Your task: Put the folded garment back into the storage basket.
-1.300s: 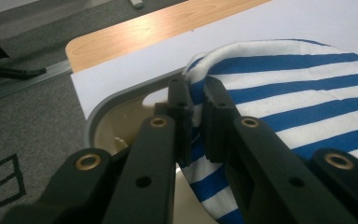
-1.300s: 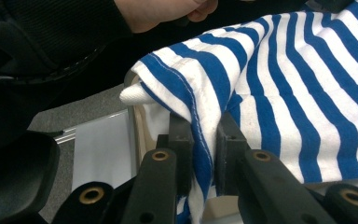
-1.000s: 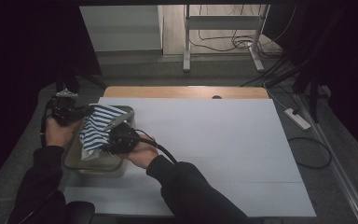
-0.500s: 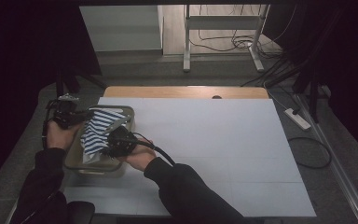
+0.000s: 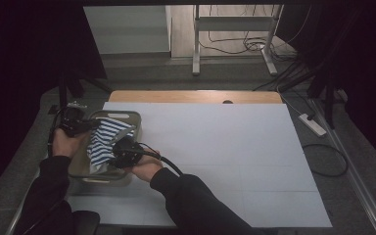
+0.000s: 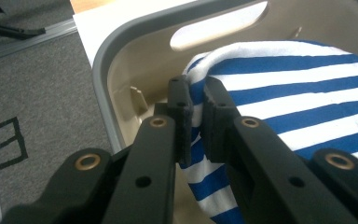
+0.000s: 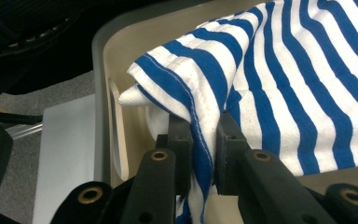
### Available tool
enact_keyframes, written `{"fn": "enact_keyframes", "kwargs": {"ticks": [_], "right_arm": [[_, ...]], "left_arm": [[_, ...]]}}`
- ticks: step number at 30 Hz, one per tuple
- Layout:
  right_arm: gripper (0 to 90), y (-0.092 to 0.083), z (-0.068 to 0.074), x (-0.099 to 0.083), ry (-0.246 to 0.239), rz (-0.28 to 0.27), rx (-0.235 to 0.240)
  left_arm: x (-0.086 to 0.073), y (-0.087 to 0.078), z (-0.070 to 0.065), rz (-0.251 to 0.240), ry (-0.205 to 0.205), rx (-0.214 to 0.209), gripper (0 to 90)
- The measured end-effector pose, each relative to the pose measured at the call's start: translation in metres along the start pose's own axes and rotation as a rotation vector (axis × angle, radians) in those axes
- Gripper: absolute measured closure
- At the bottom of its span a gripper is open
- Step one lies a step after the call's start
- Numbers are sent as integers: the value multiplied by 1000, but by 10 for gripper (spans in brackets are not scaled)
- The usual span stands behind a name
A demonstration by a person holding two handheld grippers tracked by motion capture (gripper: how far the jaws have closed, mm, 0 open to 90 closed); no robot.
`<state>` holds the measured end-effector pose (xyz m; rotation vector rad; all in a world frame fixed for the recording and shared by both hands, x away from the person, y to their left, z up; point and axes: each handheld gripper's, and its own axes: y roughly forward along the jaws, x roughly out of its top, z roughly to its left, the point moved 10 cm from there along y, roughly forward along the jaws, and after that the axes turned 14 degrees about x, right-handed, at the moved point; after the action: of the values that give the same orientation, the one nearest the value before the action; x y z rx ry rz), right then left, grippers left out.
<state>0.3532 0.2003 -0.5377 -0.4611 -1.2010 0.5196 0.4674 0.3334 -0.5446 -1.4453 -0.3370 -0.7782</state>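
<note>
**Striped cloth going down into the bin**

Both grippers have dropped a bit lower since the earlier frame, and the striped cloth [image 5: 104, 142] has sunk with them, so it now sits down inside the beige bin [image 5: 127, 115] instead of bunched up above the rim. That bin is on the white table [image 5: 215, 147], right at its left edge.

Going left to right: the left gripper [image 5: 81, 125] is at the bin's left rim, jaws clamped tight on a fold of the cloth; its own view has the blue and white fabric pinched between the black pads, with the bin's handle slot [image 6: 219, 25] just behind. The right gripper [image 5: 122, 152] is over the bin's near side, also clamped on the cloth, a hemmed edge caught between its pads [image 7: 182, 140]. Fabric stretches between the two grips.
</note>
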Motion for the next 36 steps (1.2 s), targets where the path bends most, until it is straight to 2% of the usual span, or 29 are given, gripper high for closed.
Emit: {"fn": "enact_keyframes", "kwargs": {"ticks": [5, 6, 7, 8, 9, 10, 11, 18, 25, 30, 36], "right_arm": [[787, 3, -2, -3, 0, 12, -12], [764, 4, -2, -4, 3, 17, -11], [675, 5, -3, -5, 10, 21, -12], [675, 5, -3, -5, 10, 21, -12], [617, 4, -3, -5, 13, 9, -12], [617, 4, -3, -5, 13, 9, -12], [567, 2, -4, -4, 9, 7, -27], [487, -5, -5, -1, 15, -16, -29], [392, -14, -3, -1, 9, -27, -28], [348, -19, -1, 0, 3, -34, -18], [259, -30, -1, -2, 9, -22, -23]], "left_arm": [[-1, 2, 1, 7, 5, 1, 830], [-2, 2, 1, 12, 11, 3, 825], [-2, 4, 1, 16, 18, 13, 793], [-2, 4, 2, 15, 23, 20, 793], [-2, 5, 2, 11, 16, 22, 734], [-2, 5, 2, 11, 16, 22, 717], [-1, 4, 3, 0, 10, 25, 704], [-1, 3, 5, -17, -8, 30, 613], [2, -2, 4, -27, -47, 20, 514], [3, -4, 2, -27, -42, 29, 468], [9, -8, -2, -39, -62, 28, 390]]}}
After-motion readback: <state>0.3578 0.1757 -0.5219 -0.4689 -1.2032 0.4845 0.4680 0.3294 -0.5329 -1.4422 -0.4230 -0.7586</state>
